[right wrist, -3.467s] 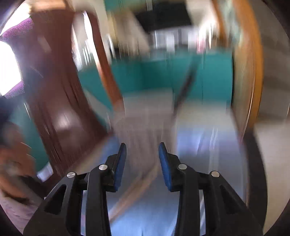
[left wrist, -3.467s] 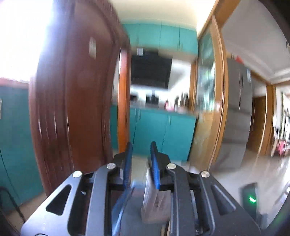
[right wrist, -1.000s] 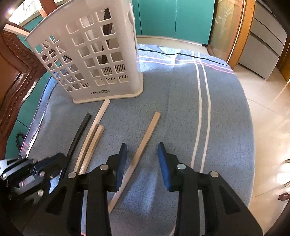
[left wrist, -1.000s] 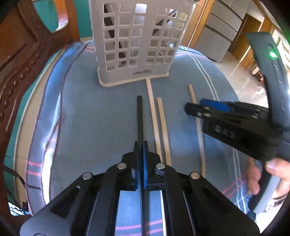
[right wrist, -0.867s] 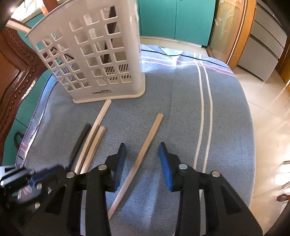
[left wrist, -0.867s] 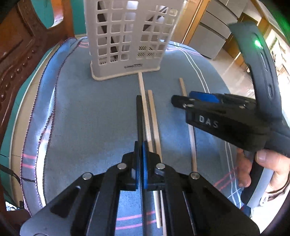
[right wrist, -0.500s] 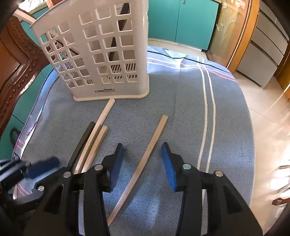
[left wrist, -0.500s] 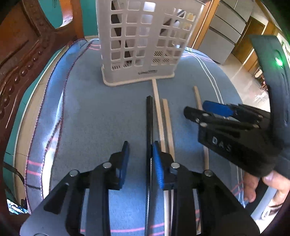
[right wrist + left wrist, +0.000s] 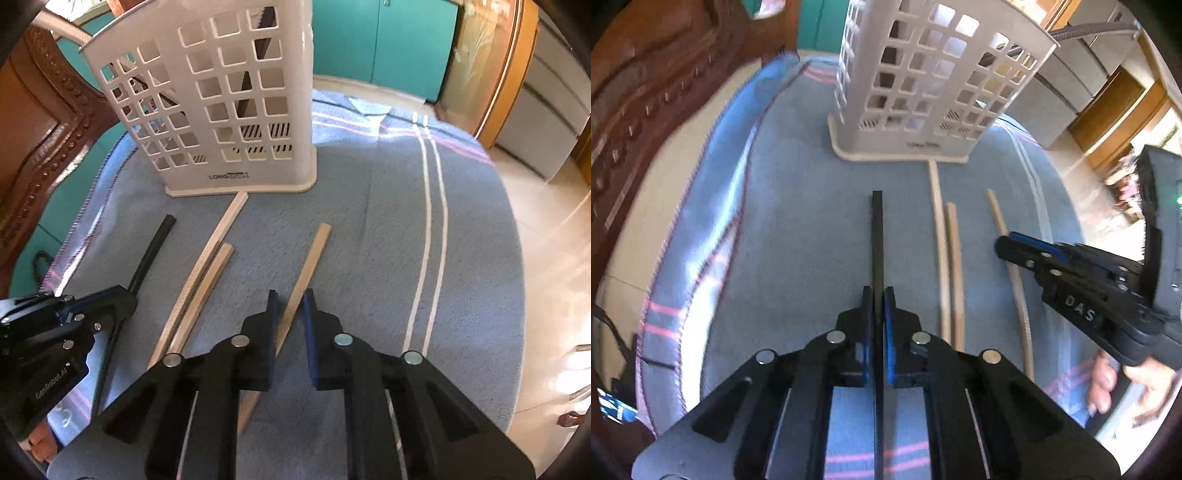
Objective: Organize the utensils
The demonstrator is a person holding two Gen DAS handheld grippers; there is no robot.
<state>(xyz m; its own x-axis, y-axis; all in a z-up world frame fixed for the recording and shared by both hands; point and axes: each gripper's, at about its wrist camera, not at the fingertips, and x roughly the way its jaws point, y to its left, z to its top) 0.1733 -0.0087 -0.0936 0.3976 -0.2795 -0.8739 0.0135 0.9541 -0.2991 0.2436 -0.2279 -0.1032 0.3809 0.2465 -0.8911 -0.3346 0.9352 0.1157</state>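
Four loose chopsticks lie on the blue towel-covered surface [image 9: 369, 240] in front of us: one long black chopstick [image 9: 877, 236] at the left, a pair of pale wooden chopsticks [image 9: 207, 273] lying side by side in the middle, and a single tan wooden chopstick [image 9: 306, 266] at the right. Our left gripper [image 9: 878, 295] is pinched tight on the black chopstick, which runs straight out between its blue pads toward the white plastic lattice utensil basket [image 9: 923, 92]. Our right gripper [image 9: 290, 306] straddles the tan chopstick with its jaws narrowed to a small gap, and we judge that they are not yet clamped on it.

We judge the step in hand to be picking up one chopstick with each gripper for the basket, which stands upright at the far side of the surface and already holds some dark utensils. To do it well, we should close the right gripper squarely across the stick's width before lifting, so it does not twist or slip. Then we lift both sticks clear of the towel, tip them upright, and lower them in through the basket's open top without nudging the light basket over.
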